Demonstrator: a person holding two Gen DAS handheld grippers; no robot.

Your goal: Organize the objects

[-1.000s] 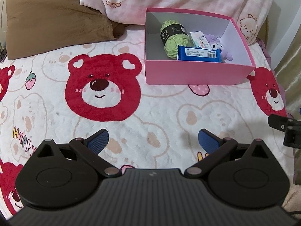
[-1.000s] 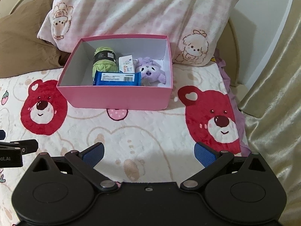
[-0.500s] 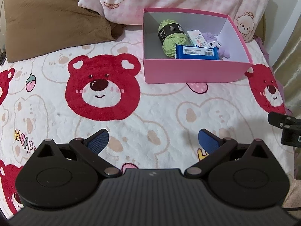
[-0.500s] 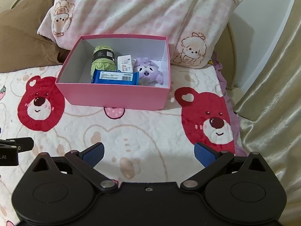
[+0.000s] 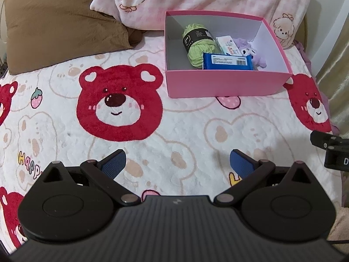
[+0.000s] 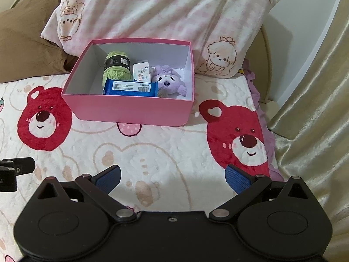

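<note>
A pink box stands on the bear-print blanket. Inside lie a green yarn ball, a blue packet, a small white carton and a purple plush toy. My left gripper is open and empty, well in front of the box. My right gripper is open and empty, also in front of the box.
A brown pillow and a pink patterned pillow lie behind the box. A gold curtain hangs at the bed's right edge. The other gripper shows at each view's side, at the right and at the left.
Both grippers have drawn back slightly from the box, which now looks a little farther away. Both stay open and empty.
</note>
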